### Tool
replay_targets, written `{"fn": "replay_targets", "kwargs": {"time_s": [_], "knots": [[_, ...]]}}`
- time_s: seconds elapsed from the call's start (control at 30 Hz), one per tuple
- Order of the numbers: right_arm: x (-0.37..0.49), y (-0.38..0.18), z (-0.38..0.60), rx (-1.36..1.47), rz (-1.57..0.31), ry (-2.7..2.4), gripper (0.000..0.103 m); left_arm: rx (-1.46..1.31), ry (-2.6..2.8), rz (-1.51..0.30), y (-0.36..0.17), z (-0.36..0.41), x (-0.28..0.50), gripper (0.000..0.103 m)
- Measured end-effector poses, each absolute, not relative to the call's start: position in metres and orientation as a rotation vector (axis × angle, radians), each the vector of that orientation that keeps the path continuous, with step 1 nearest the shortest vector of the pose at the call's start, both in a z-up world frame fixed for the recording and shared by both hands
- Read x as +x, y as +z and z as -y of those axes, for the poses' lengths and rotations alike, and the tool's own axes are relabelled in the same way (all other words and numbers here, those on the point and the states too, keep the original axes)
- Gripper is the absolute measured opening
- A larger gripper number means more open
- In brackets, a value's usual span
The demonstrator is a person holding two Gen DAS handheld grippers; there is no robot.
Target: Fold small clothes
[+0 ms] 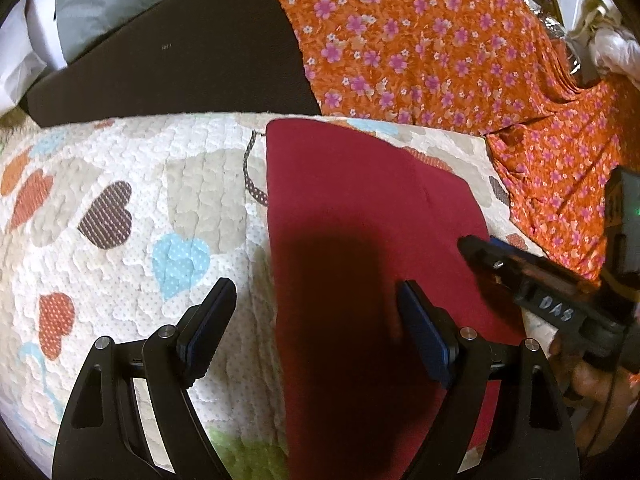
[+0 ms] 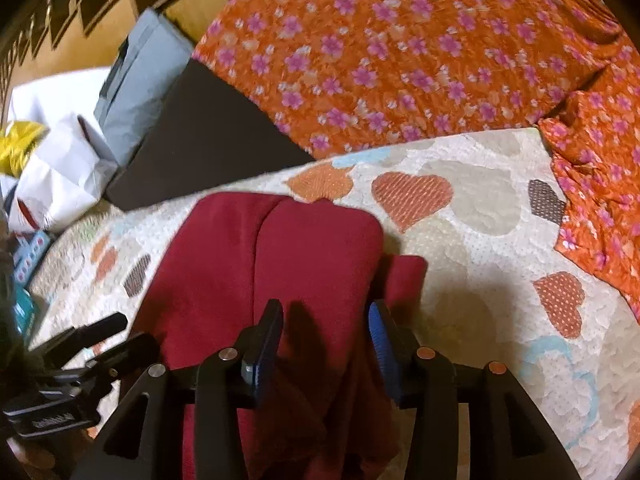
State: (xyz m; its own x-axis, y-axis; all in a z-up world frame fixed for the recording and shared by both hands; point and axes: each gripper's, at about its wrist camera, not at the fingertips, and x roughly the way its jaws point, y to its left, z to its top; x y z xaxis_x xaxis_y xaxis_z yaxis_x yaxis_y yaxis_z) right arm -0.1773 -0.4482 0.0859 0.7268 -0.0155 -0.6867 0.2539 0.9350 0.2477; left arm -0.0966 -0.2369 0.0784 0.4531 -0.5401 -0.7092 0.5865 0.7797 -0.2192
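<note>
Right wrist view: one dark red garment (image 2: pixel 280 264), partly folded, flat on a heart-patterned quilt (image 2: pixel 480 216), long edge running away from the camera, a seam down the middle, a second layer peeking out at the right side. Right tool (image 2: pixel 326 336) low over the near end of the cloth, jaws partly apart, red fabric lying between them but pads not seen pressing on it, so nothing gripped. Left tool (image 1: pixel 316 320) hovering with jaws wide, one finger over bare quilt, the other over the cloth's near part, holding nothing.

Likely step: letting go after a fold, then smoothing or taking the next edge. To do it well: lift the right tool straight up so the pads do not drag the top layer; check that the protruding right layer lines up before the next fold; pinch only the top layers at a corner, not the quilt beneath; carry the edge low and flat to keep the crease straight.

Count, working outward: one red garment; two tools; one quilt; one orange flowered cloth (image 2: pixel 400 48) draped behind and to the right; one dark slab (image 1: pixel 180 56) at the quilt's far edge; one grey bag (image 2: pixel 140 80); several white bags (image 2: pixel 56 172), number unclear.
</note>
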Motion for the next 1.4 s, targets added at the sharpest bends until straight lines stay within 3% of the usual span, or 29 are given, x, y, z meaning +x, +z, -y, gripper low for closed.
{"fn": "replay_targets", "kwargs": {"time_s": [0.1,0.2,0.33,0.47,0.57,0.67,0.73,0.87,1.17,1.23,1.4], "knots": [[-0.172,0.076,0.447,0.359,-0.764,-0.124,0.039,0.039,-0.699,-0.87,0.076,0.236,-0.095,0.083],[-0.177,0.084,0.448,0.327,-0.733,-0.15,0.008,0.041,-0.703,-0.868,0.078,0.236,-0.096,0.083],[-0.186,0.102,0.447,0.264,-0.671,-0.176,0.008,0.053,-0.708,-0.86,0.077,0.239,-0.098,0.083],[-0.174,0.078,0.451,0.267,-0.771,-0.207,0.008,0.08,-0.697,-0.853,0.073,0.242,-0.1,0.083],[-0.175,0.082,0.452,0.274,-0.742,-0.207,0.008,0.081,-0.698,-0.853,0.075,0.241,-0.099,0.083],[-0.179,0.086,0.457,0.309,-0.723,-0.208,0.02,0.071,-0.7,-0.861,0.075,0.24,-0.098,0.083],[-0.181,0.089,0.458,0.305,-0.707,-0.241,0.04,0.07,-0.704,-0.862,0.076,0.239,-0.097,0.083],[-0.187,0.099,0.466,0.365,-0.653,-0.224,0.047,0.063,-0.712,-0.87,0.076,0.237,-0.094,0.083],[-0.182,0.088,0.47,0.423,-0.719,-0.203,0.05,-0.074,-0.712,-0.931,0.076,0.219,-0.071,0.083],[-0.182,0.083,0.473,0.447,-0.738,-0.212,0.063,-0.101,-0.722,-0.96,0.072,0.22,-0.069,0.083],[-0.176,0.063,0.477,0.55,-0.796,-0.154,0.069,-0.121,-0.768,-1.001,0.064,0.228,-0.067,0.086]]}}
